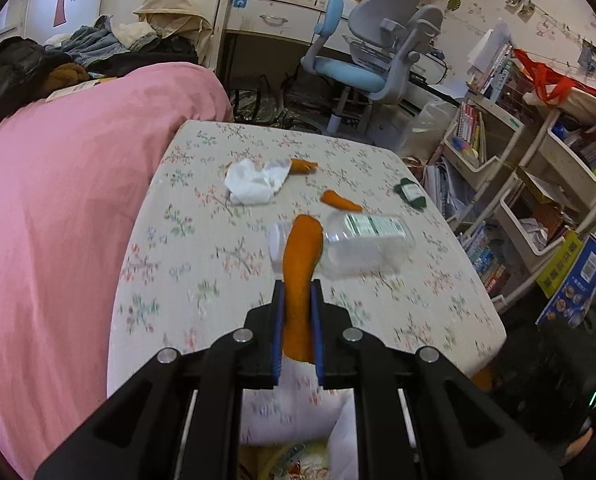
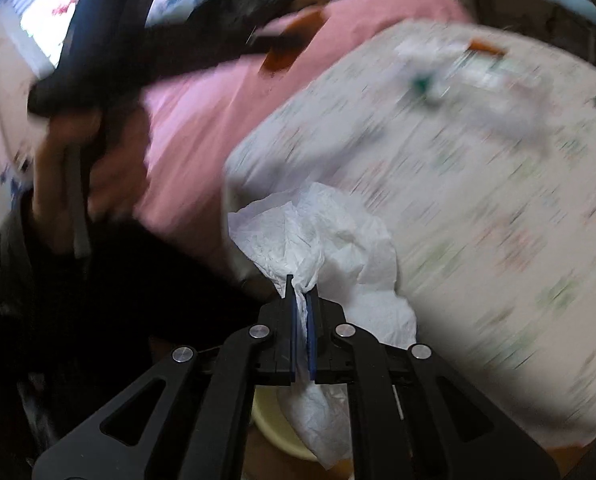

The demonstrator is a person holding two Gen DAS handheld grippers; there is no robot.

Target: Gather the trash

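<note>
In the left wrist view my left gripper [image 1: 297, 288] is shut on a long orange peel [image 1: 301, 256] and holds it above the floral table [image 1: 202, 248]. Behind it lies a clear plastic bottle [image 1: 362, 246] on its side. Further back are crumpled white tissue [image 1: 254, 182], two more orange peels [image 1: 340, 200] [image 1: 303, 166] and a small green packet [image 1: 411, 193]. In the blurred right wrist view my right gripper [image 2: 302, 286] is shut on a crumpled white tissue [image 2: 330, 240] near the table's edge, above a pale yellow bin [image 2: 272, 426].
A pink bedcover [image 1: 58, 208] lies left of the table, with piled clothes [image 1: 98, 46] behind. A blue-grey chair [image 1: 374, 56] and desk stand at the back. Shelves of books [image 1: 510, 160] stand right. The other hand and gripper [image 2: 86, 92] show at left in the right wrist view.
</note>
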